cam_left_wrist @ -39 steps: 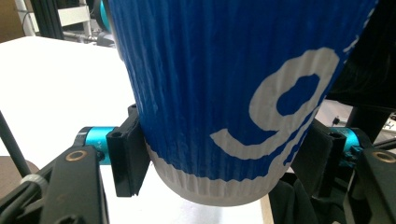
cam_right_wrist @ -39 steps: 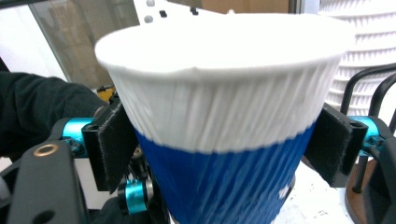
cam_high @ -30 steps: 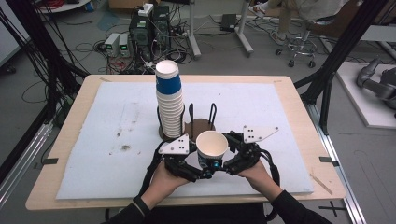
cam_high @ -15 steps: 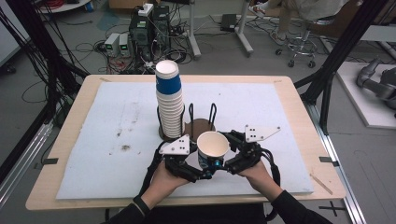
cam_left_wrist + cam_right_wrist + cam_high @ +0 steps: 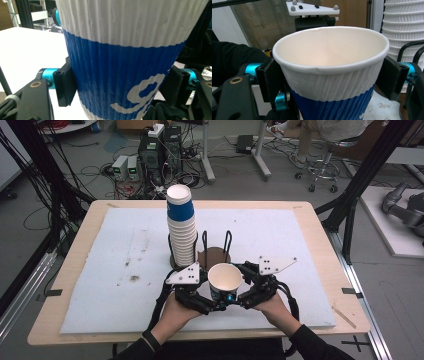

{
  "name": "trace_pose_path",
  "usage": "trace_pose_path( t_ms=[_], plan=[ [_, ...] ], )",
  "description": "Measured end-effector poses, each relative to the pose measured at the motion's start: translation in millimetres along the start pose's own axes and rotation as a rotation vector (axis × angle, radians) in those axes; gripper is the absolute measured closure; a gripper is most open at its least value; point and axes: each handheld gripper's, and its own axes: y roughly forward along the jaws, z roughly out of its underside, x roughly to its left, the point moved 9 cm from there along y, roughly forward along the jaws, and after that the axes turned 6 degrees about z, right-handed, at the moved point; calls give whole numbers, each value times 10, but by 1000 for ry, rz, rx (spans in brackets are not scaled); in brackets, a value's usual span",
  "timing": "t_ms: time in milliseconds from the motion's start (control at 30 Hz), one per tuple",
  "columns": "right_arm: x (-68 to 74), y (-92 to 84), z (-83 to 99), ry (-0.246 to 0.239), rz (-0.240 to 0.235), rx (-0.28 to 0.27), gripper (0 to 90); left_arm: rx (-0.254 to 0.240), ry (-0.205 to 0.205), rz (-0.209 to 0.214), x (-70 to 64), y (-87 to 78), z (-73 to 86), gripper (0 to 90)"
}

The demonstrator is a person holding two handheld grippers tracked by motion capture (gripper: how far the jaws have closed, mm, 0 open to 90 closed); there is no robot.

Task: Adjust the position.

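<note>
- Cup [image 5: 225, 279] sat upright between your two hands at the near edge of the bench [image 5: 310, 225], mouth up, in front of the wire holder [image 5: 216, 245] and the stack [image 5: 181, 227].
- Your left tongs [image 5: 216, 306] were clamped on its blue band, low down, likely to steady it.
- Your right tongs [image 5: 238, 301] gripped its white upper wall, so both of you shared the hold.

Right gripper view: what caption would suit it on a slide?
Right gripper clamps an upright, empty paper cup.
</note>
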Motion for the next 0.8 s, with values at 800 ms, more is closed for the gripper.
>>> trace_pose_path(
  t_ms=[800],
  plan=[
    [-93, -91, -63, -8, 43, -21, 194, 8, 34, -68, 47, -180, -61, 175]
  ],
)
